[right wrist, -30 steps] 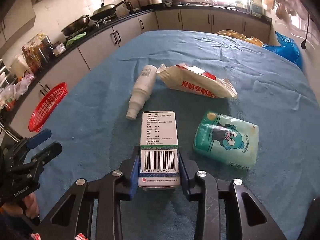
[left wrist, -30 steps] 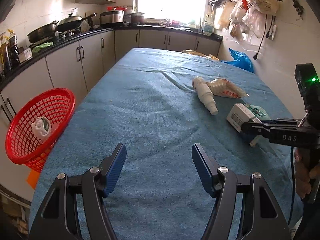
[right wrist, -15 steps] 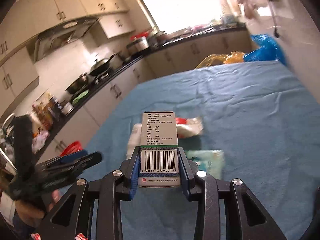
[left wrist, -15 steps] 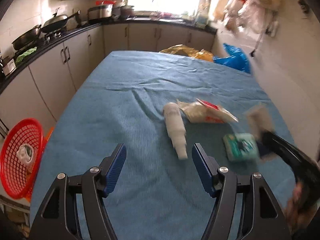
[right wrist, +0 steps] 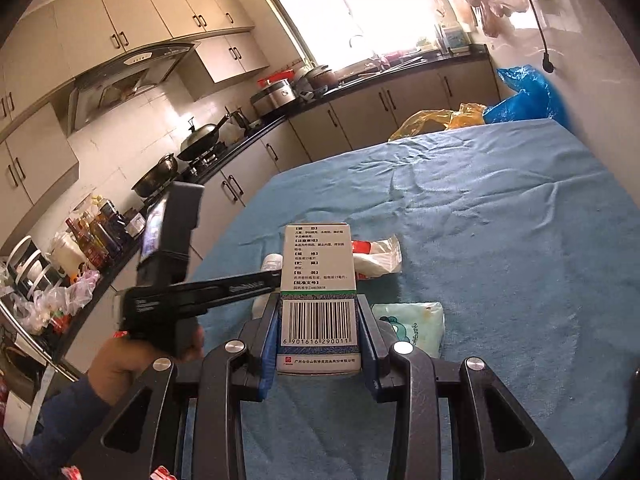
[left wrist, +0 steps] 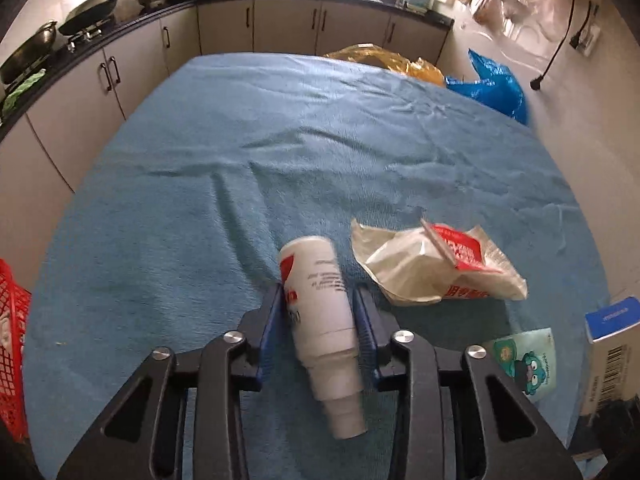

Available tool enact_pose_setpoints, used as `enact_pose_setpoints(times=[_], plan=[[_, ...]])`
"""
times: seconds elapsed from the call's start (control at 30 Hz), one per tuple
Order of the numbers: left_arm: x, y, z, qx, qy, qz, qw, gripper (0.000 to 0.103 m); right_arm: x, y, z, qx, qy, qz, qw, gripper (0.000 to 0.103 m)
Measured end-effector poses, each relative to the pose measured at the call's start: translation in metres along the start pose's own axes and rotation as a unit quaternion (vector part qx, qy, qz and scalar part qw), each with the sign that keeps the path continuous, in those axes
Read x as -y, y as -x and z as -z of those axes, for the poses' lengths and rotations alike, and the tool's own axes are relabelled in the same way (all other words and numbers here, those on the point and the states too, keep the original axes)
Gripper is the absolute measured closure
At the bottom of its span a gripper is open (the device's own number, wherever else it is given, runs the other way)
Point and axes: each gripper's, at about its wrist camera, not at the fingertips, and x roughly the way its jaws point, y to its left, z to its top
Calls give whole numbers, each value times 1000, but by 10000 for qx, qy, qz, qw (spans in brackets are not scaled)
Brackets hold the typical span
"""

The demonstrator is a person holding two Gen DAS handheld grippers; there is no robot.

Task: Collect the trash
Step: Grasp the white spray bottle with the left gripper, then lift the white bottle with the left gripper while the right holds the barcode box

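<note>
My left gripper [left wrist: 318, 316] is shut on a white plastic bottle [left wrist: 320, 320] that lies on the blue tablecloth [left wrist: 200, 208], nozzle toward the camera. A crumpled white and red wrapper [left wrist: 436, 270] lies just right of it, and a green tissue pack [left wrist: 524, 364] sits nearer right. My right gripper [right wrist: 319, 328] is shut on a white medicine box [right wrist: 318, 288] with a barcode, held above the table. The box also shows at the right edge of the left wrist view [left wrist: 610, 356]. The left gripper's body [right wrist: 200, 292] crosses the right wrist view.
A red basket [left wrist: 12, 352] hangs at the table's left edge. Yellow [left wrist: 384, 58] and blue [left wrist: 494, 88] plastic bags lie beyond the far edge. Kitchen counters with pans [right wrist: 200, 136] run along the left and the back.
My left gripper moved forward and right to the white bottle and shut on it. My right gripper lifted the medicine box higher above the table.
</note>
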Motion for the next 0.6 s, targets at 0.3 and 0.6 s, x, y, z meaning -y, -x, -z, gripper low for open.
enact_pose_setpoints(times=[0.3, 0.6], plan=[[-9, 45, 50, 591, -177, 258, 9978, 74, -12, -8, 4, -151, 290, 7, 9995, 66], [-27, 90, 98, 1573, -109, 16, 9875, 74, -37, -27, 21, -421, 926, 141, 9947, 66]])
